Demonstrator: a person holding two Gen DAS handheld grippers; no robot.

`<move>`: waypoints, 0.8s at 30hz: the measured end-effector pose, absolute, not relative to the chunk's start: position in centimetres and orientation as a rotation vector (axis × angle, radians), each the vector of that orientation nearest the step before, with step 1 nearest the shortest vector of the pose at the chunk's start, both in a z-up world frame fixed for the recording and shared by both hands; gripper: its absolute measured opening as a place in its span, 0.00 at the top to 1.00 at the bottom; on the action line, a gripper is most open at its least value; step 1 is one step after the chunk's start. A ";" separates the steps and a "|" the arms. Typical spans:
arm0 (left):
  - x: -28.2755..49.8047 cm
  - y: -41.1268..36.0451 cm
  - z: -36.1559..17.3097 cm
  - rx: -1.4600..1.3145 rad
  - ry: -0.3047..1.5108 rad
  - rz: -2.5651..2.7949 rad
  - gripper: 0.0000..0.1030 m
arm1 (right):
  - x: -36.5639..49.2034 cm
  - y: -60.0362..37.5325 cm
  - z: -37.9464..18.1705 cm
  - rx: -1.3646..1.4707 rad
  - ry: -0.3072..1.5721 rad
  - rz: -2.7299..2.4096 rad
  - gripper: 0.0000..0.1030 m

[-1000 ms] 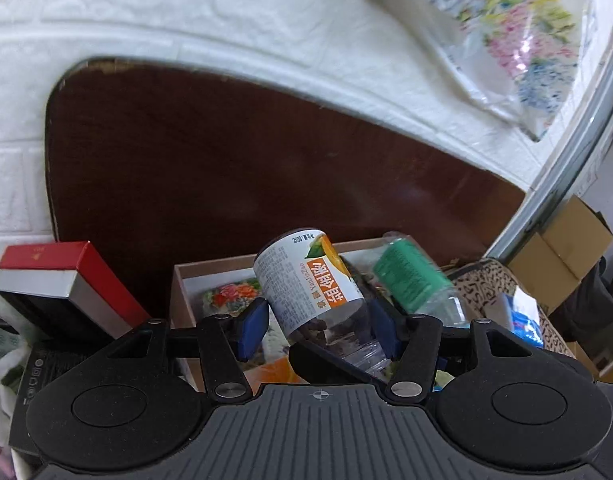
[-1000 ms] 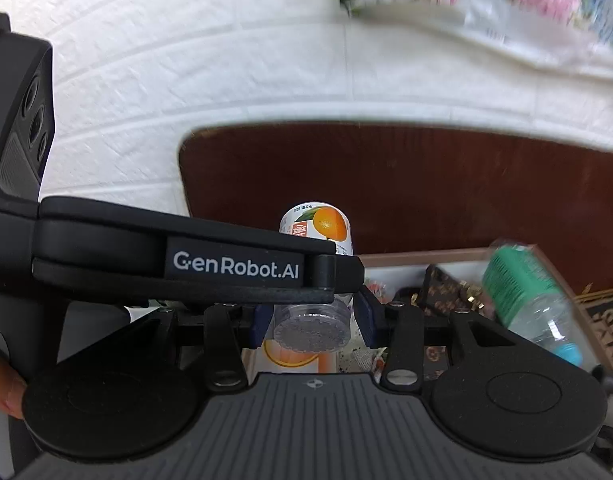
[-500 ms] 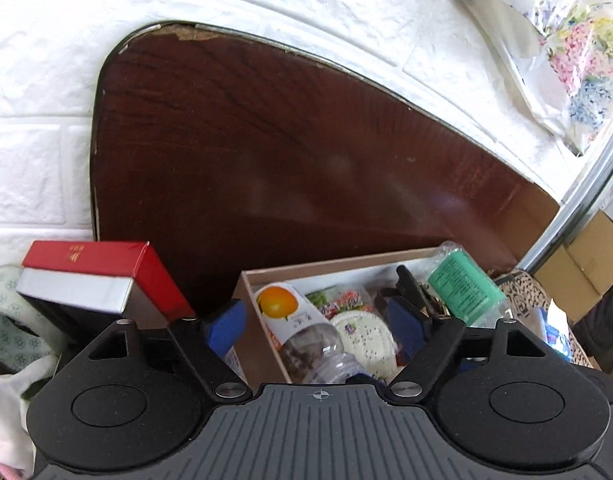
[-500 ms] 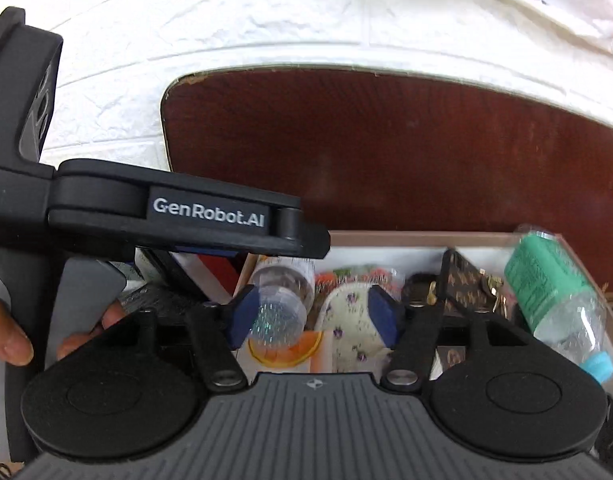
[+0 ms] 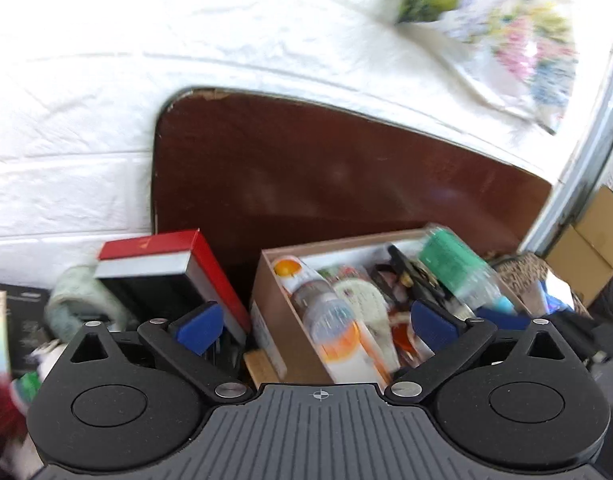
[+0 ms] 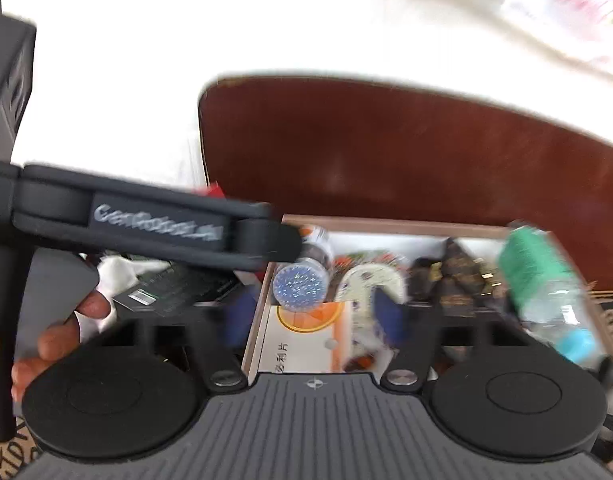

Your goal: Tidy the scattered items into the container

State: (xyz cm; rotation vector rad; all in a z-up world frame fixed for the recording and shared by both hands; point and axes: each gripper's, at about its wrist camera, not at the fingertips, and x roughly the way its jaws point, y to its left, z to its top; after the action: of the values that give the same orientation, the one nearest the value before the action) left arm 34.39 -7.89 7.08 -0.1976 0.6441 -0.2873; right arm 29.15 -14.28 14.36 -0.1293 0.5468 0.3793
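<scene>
An open cardboard box [image 5: 266,300] [image 6: 390,225] holds several items. An orange-label bottle [image 5: 318,312] [image 6: 302,284] lies in its left part. A green-label bottle [image 5: 454,268] [image 6: 542,284] leans at its right side. My left gripper [image 5: 314,324] is open and empty, its blue pads wide apart over the box's near left corner. My right gripper [image 6: 314,316] is open and empty just above the box's near edge, behind the orange-label bottle's cap end. The left gripper's body [image 6: 154,224] crosses the right wrist view at the left.
A red and silver box [image 5: 162,264] stands left of the cardboard box on a cluttered pile. A dark brown board [image 5: 326,176] leans on the white brick wall behind. A floral bag [image 5: 518,48] hangs upper right. Brown cartons [image 5: 590,236] sit far right.
Both grippers let go of the orange-label bottle; it now lies in the box. Both have opened wide and pulled back, with motion blur now.
</scene>
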 end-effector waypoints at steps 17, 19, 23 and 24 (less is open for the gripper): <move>12.7 -13.2 4.7 -0.062 0.677 -0.173 0.00 | 11.3 -24.2 14.9 -0.172 0.640 0.234 0.01; 11.7 -13.5 4.5 -0.056 0.683 -0.163 0.00 | 10.3 -25.1 14.6 -0.146 0.655 0.226 0.01; 10.4 -14.4 4.9 -0.026 0.673 -0.149 0.00 | 9.1 -25.7 14.5 -0.109 0.669 0.223 0.01; 10.1 -14.7 5.1 -0.012 0.664 -0.145 0.00 | 8.7 -25.7 14.6 -0.106 0.668 0.224 0.01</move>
State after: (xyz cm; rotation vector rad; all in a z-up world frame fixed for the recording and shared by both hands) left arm 10.09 -14.68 5.06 -0.0119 0.6638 -0.1453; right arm 8.75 -25.72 14.60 -0.1059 0.6676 0.2239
